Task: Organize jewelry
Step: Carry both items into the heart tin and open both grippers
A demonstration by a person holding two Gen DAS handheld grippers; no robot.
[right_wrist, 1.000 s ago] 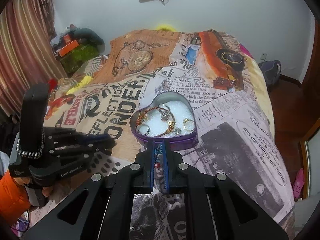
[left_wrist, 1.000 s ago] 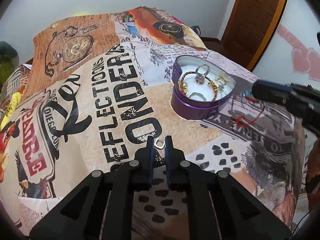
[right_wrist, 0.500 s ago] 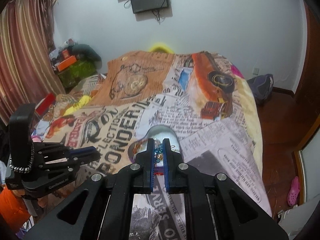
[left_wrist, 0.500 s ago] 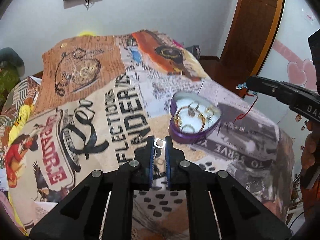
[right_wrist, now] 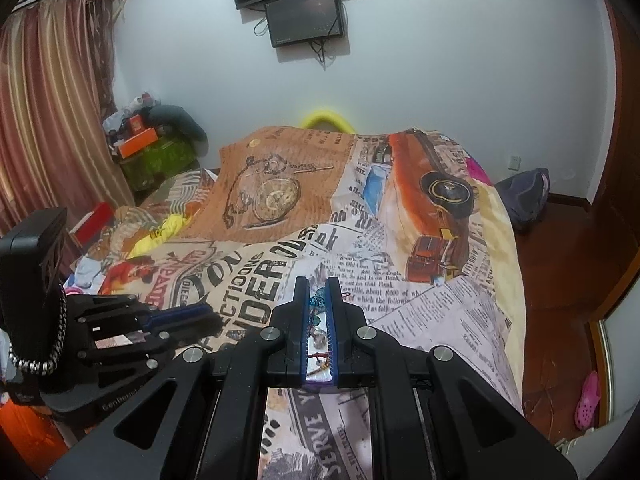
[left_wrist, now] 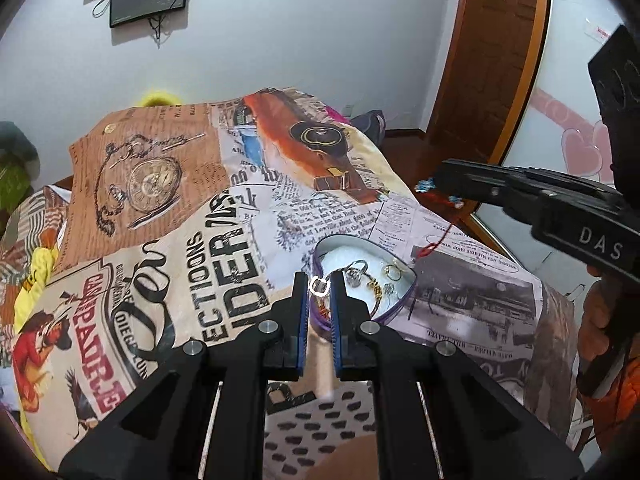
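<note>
The left claw point(left_wrist: 319, 286) is matt black plastic with ribbed blue pads and bright metal screws; a small shiny silver metal ring point(left_wrist: 319, 285) sits between its tips. The right claw point(right_wrist: 318, 294) has the same finish and pinches glassy blue beads on a thin red cord point(left_wrist: 438, 240). The heart-shaped tin point(left_wrist: 394, 310) looks like glossy purple metal. The bedspread point(left_wrist: 160, 240) is soft printed cloth. The door point(left_wrist: 492, 52) is polished brown wood.
</note>
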